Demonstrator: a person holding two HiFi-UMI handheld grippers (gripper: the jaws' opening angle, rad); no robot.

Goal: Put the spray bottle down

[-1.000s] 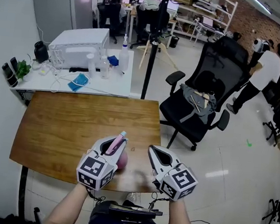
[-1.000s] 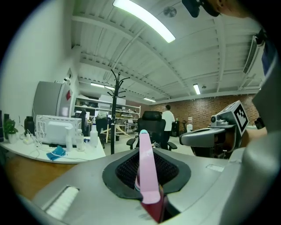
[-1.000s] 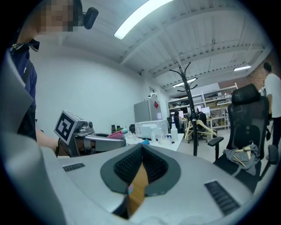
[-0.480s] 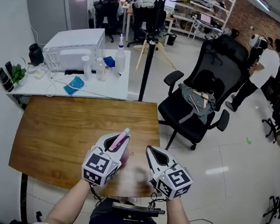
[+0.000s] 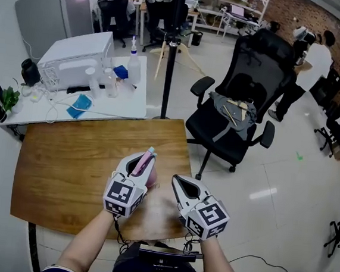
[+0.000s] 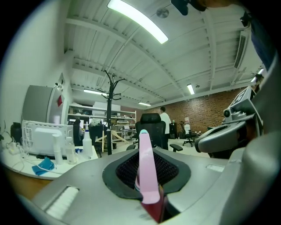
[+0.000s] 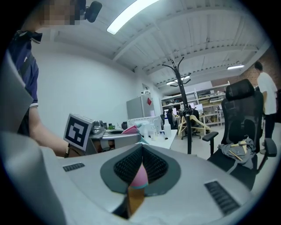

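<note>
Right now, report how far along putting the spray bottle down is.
Done: nothing yet. In hand: the left gripper is shut on the pink spray bottle over the wooden table. Remaining: set it on the table and release. The right gripper is shut, empty.

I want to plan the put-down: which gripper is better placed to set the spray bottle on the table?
Left. The left gripper clamps the spray bottle above the wooden table; the right gripper is beside it.

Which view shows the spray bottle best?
The left gripper view: there the spray bottle stands large, clamped by the left gripper. The head view shows a small pink strip; the right gripper view, a pink tip beyond the left gripper.
</note>
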